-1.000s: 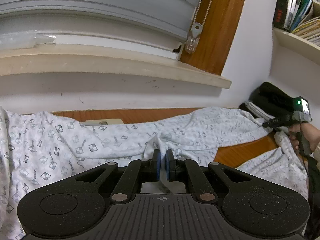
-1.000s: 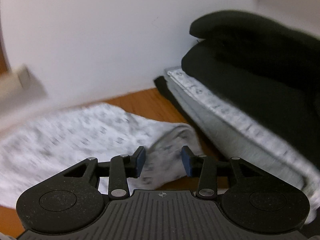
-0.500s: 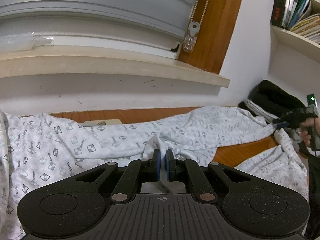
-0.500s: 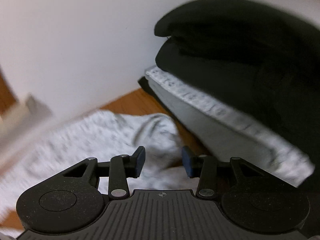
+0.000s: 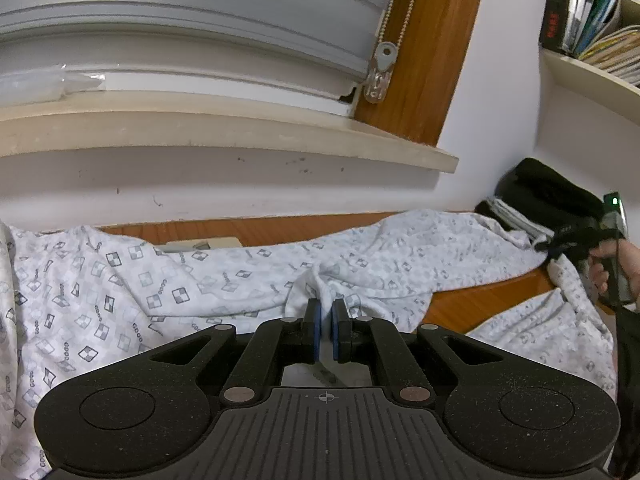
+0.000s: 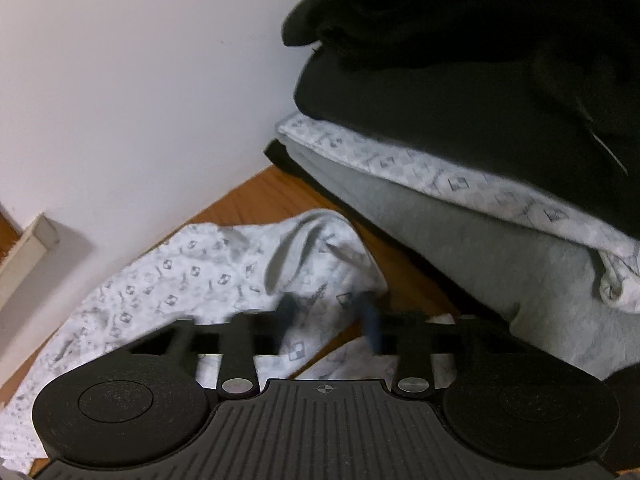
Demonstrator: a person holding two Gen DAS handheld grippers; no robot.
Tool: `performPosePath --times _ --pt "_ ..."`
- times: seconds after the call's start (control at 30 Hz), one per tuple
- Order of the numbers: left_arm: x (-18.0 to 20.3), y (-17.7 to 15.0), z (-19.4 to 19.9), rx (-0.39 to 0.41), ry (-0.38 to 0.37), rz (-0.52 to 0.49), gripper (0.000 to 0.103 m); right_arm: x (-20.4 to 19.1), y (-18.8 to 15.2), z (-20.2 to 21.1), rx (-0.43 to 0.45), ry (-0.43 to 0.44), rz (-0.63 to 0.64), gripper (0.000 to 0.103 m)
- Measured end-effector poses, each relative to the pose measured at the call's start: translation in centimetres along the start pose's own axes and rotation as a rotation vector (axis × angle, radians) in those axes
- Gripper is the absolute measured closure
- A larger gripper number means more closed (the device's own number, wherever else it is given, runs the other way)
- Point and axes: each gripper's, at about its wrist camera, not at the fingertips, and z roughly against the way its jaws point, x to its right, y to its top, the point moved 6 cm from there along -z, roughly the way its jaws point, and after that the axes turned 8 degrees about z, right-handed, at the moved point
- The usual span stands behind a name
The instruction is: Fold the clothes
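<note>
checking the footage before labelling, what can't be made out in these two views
- Right tongs: fingertips motion-blurred in the right wrist view as the jaws have just been closing; whether they pinch the patterned garment is unclear.
- Left tongs: own body hides the cloth below.
- Books: cut by the left wrist view's edge, titles too small.

One white patterned garment (image 5: 240, 280) lies spread across one wooden table (image 5: 472, 304). Two grippers are in use: the left gripper (image 5: 325, 320) and the right gripper (image 6: 330, 320), with one hand (image 5: 612, 272) visible on the right one. One stack of folded clothes (image 6: 460, 152) stands by the wall; at least four layers can be counted in it: two black at the top, one white patterned, one grey. One window sill (image 5: 200, 136), one blind chain (image 5: 394, 4) and one shelf of books (image 5: 588, 20) are visible; the books are too tightly packed to count.
</note>
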Motion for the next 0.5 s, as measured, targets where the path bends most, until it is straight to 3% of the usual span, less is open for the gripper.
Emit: performPosePath --times 0.03,0.13,0.27,0.4,0.5 --pt "0.4 -0.1 0.0 0.001 0.000 -0.028 0.099 -0.4 0.3 0.3 0.022 0.022 0.023 0.087" --pt "2.4 -0.4 0.1 0.011 0.015 -0.116 0.099 -1.2 2.5 3.1 0.119 0.047 0.068 0.089" --pt "3.2 0.9 2.0 0.052 -0.004 -0.124 0.099 -1.4 5.9 7.6 0.242 0.039 0.107 0.090" --pt "3.1 3.0 5.3 0.125 -0.001 -0.135 0.100 -1.1 8.5 10.9 0.308 0.027 0.130 0.090" --pt "2.6 3.9 7.0 0.161 0.017 -0.132 0.100 -1.6 9.4 11.0 0.315 0.024 0.144 0.090"
